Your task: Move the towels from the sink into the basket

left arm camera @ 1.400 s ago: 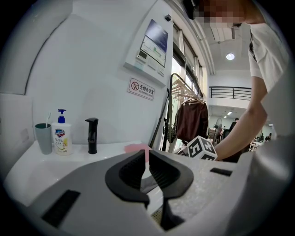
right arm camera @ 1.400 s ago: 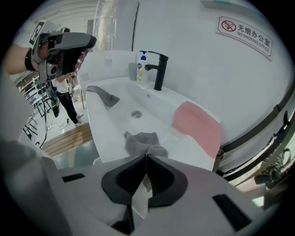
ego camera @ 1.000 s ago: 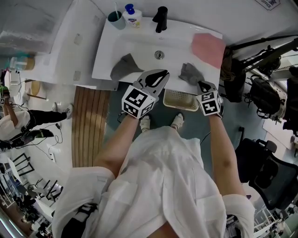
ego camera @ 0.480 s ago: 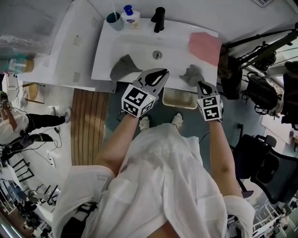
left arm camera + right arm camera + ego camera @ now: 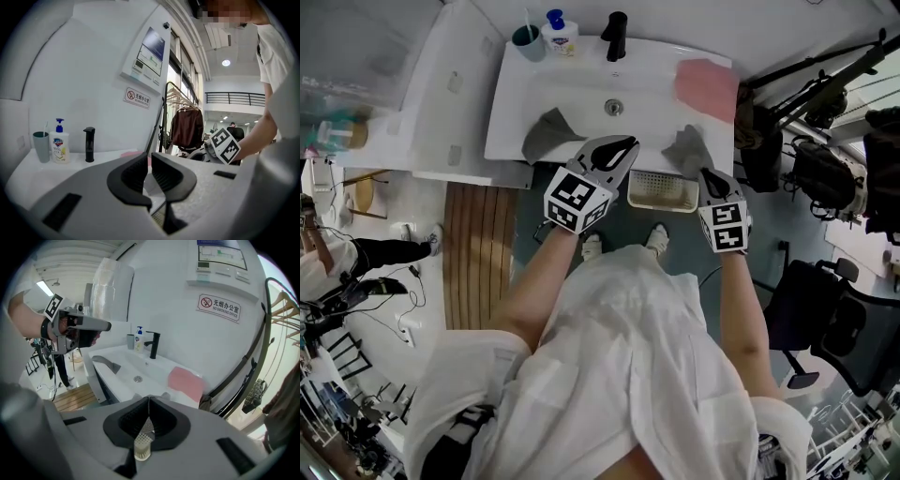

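Observation:
My right gripper (image 5: 701, 172) is shut on a crumpled grey towel (image 5: 686, 150), which it holds just above the sink's front rim (image 5: 609, 155). The cream perforated basket (image 5: 663, 190) stands on the floor right below it and shows through the jaws (image 5: 144, 432). A second grey towel (image 5: 551, 133) drapes over the rim at the left (image 5: 107, 364). On the sink's right ledge lies a flat pink towel (image 5: 706, 86) (image 5: 186, 380). My left gripper (image 5: 619, 148) hovers at the rim between the two grey towels, its jaws shut on nothing (image 5: 149, 157).
A black faucet (image 5: 615, 36), a soap bottle (image 5: 557, 33) and a teal cup (image 5: 527, 41) stand along the back of the sink. A wooden mat (image 5: 480, 253) lies on the floor at the left. Dark stands and bags (image 5: 811, 169) crowd the right side.
My right gripper has risen a little with the grey towel in it. The left gripper has hardly moved.

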Action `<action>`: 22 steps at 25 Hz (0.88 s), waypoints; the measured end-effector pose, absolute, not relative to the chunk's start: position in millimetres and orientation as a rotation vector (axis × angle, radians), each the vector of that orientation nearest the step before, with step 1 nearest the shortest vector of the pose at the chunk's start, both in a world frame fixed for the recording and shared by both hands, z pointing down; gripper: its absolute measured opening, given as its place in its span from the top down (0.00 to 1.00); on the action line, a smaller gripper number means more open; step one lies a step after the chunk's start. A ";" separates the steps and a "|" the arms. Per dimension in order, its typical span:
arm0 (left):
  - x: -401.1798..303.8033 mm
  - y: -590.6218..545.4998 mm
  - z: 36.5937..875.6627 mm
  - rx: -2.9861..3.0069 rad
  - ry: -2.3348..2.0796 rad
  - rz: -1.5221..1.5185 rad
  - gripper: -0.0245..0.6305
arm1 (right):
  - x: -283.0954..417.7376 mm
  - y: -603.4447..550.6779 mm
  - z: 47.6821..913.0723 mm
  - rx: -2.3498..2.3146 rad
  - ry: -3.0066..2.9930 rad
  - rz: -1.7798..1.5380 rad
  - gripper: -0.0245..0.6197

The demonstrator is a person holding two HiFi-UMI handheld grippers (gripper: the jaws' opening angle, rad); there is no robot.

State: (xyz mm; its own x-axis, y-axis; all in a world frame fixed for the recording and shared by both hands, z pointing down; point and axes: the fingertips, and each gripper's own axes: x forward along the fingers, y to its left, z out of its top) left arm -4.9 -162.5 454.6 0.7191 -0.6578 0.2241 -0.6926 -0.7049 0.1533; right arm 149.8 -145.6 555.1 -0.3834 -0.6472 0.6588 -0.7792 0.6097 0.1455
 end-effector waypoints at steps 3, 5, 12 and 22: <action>-3.1 -156.6 452.9 2.708 -1.059 0.223 0.91 | 150.7 -133.7 552.2 1.133 -2.131 0.248 0.91; -1.2 -151.8 451.6 2.716 -1.046 0.221 0.91 | 152.3 -126.0 550.5 1.144 -2.126 0.249 0.91; -2.0 -135.7 453.1 2.726 -1.007 0.207 0.91 | 149.5 -101.4 540.0 1.196 -2.129 0.247 0.91; -14.2 -116.2 459.9 2.725 -0.972 0.206 0.91 | 136.1 -67.5 543.7 1.220 -2.109 0.279 0.91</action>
State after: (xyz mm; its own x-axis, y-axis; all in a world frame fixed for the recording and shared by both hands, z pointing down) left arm -14.2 -116.2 459.9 0.7689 -0.6033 0.2117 -0.6373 -0.7500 0.1772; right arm 136.1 -67.5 543.7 -0.3335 -0.6858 0.6469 -0.8304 0.5385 0.1428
